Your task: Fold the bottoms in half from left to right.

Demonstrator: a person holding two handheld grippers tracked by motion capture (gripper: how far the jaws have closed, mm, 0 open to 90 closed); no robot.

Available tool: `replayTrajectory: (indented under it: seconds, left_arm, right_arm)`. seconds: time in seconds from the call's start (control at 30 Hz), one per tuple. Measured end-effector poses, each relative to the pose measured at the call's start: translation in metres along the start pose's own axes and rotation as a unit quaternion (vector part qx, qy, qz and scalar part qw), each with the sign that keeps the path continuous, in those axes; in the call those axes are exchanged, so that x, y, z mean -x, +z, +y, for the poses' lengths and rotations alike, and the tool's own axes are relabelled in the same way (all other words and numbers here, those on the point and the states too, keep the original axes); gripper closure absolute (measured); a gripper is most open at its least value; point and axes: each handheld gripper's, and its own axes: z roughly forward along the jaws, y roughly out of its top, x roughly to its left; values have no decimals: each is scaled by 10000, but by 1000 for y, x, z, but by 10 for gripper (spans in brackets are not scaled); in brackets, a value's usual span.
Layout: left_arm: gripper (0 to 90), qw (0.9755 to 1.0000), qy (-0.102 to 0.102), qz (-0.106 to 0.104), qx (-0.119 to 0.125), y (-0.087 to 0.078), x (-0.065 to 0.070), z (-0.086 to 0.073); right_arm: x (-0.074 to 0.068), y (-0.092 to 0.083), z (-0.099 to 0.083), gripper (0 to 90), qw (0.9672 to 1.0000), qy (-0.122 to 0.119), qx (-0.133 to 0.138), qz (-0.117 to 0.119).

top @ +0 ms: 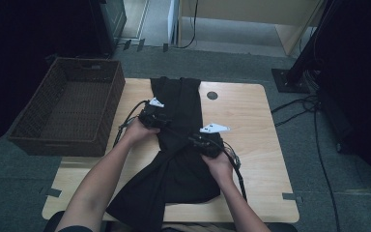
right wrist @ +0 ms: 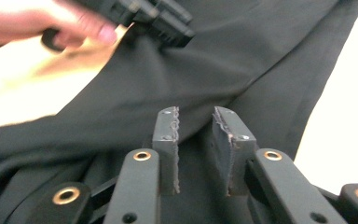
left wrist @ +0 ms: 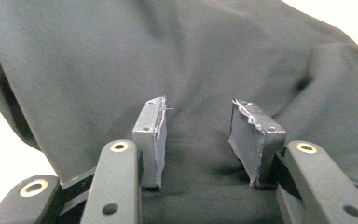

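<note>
A black garment (top: pixel 176 159) lies lengthwise down the middle of the wooden table (top: pixel 253 125), its near end spilling over the table's near edge between the person's forearms and its far end reaching the far edge. Just past that near part, the right hand (top: pixel 218 164) holds the right gripper (top: pixel 204 141) at the cloth's right side where the fabric gathers into folds; in the right gripper view its jaws stand apart with a narrow gap over the dark cloth (right wrist: pixel 214 70), nothing caught between them. A little farther on, the left hand (top: pixel 137 131) holds the left gripper (top: pixel 155 117) at the garment's left edge; in the left gripper view its jaws are spread wider, hovering over creased fabric (left wrist: pixel 168 56) with nothing pinched. Beyond the right gripper a small dark round hole (top: pixel 212 95) marks the tabletop. To the left, beside the table, sits a brown wicker basket (top: pixel 34 123).
</note>
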Motion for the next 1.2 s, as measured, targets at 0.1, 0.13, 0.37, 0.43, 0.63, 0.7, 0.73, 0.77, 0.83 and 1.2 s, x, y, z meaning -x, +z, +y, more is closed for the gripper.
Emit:
replayTrajectory:
  seconds: [0.1,0.13,0.37,0.43,0.63,0.7,0.73,0.77,0.83,1.2]
  left_arm:
    - [562,9998,165,-65,117,-4,7,-7]
    - [561,9998,141,-110,116,-5,9,-9]
    - [549,9992,361,-141,84,-3,20,-17]
    - [548,9991,343,-192,167,-3,21,-15]
    - [538,9984,488,-250,144,2,29,-13]
    - [539,9987,478,-136,88,6,27,-14]
    - [541,9987,492,-88,134,6,25,-15]
    - [542,9987,483,-25,176,7,23,-15]
    - [549,9986,479,81,222,7,19,-15]
    - [557,9996,204,38,193,7,6,-10]
  right_arm:
    - [-9,-5,-11,660,9998,-74,-68,180]
    - [-13,-7,-15,643,9996,-75,-99,270]
    - [-36,-6,-43,560,9973,-346,-364,545]
    - [-40,-2,-49,560,9963,-478,-479,533]
    - [-43,9,-48,590,9962,-653,-398,413]
    - [-44,17,-45,602,9961,-774,-295,308]
    - [-44,21,-43,610,9963,-765,-278,262]
    - [-43,24,-40,607,9965,-751,-279,223]
    - [-41,27,-33,602,9965,-630,-421,349]
    - [-66,-21,-48,485,9927,-709,-279,936]
